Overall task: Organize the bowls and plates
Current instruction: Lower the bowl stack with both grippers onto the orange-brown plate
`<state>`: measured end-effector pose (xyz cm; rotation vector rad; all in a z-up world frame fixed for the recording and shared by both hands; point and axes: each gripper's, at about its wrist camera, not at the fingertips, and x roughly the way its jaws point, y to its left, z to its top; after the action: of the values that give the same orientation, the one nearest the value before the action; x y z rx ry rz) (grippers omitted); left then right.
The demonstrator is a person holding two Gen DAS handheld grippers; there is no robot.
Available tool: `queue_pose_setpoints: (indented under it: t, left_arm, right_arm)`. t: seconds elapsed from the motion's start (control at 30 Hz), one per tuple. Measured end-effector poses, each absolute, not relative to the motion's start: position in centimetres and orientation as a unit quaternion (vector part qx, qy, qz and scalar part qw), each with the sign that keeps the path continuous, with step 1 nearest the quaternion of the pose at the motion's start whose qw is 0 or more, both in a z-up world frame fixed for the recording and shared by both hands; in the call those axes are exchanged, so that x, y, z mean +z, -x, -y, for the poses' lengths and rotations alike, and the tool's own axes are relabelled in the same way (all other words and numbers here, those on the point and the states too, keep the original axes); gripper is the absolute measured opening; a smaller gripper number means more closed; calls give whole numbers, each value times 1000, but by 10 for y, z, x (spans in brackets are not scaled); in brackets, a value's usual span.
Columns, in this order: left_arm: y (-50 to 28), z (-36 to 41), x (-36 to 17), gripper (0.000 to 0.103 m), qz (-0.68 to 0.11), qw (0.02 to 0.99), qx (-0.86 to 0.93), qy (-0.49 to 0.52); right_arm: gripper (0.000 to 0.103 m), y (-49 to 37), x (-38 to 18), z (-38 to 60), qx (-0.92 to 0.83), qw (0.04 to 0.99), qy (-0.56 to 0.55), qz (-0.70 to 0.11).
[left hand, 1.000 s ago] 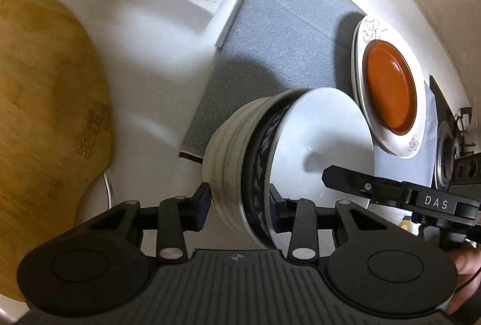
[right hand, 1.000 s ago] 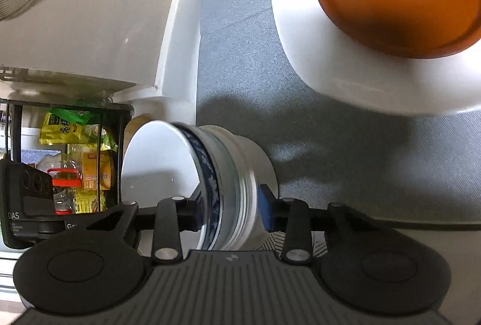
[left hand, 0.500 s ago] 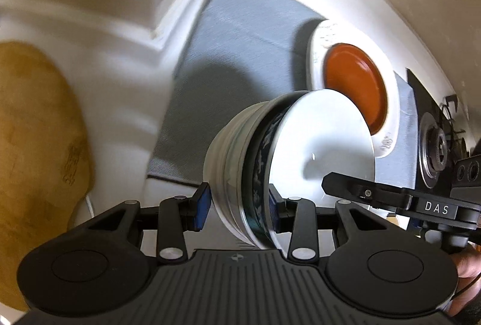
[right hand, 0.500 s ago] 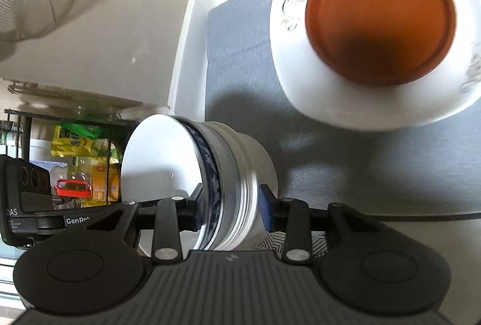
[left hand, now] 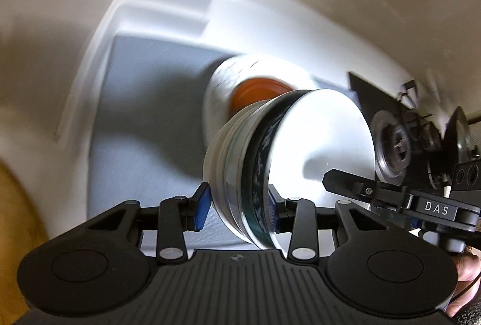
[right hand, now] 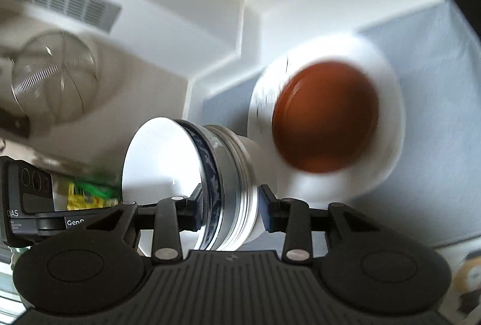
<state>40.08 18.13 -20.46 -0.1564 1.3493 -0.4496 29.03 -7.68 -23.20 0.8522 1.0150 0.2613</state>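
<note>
Both grippers, left (left hand: 237, 204) & right (right hand: 230, 207), pinching bowl stack (left hand: 270, 165) | lifted higher off mat (left hand: 135, 120), blurry | heading twd plates (right hand: 324, 120) prob

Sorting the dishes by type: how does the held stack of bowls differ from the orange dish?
The stack of bowls is white with a blue-patterned rim; the orange dish is plain orange-brown. The stack is tipped on its side, gripped by the left gripper and right gripper; the dish lies flat on a white plate. Both are round.
</note>
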Motion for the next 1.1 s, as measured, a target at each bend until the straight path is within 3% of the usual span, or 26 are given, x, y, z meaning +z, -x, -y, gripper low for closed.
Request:
queue_pose_setpoints:
  t: [0.33,0.7,1.1]
  left_arm:
    - [-437,-131,-173,41,-587,772,-239,38]
    - [-475,-101,-259,41,-645,731,-221,35]
    - [-480,-100,-291,41,-648,733,-208,23]
  right_arm:
    - [41,-311,-201,124,90,812,-392,-422]
    - [41,-327,-284,140,41,793,-413,-447]
    - [40,-340,-317,127,12,789,-406,-461]
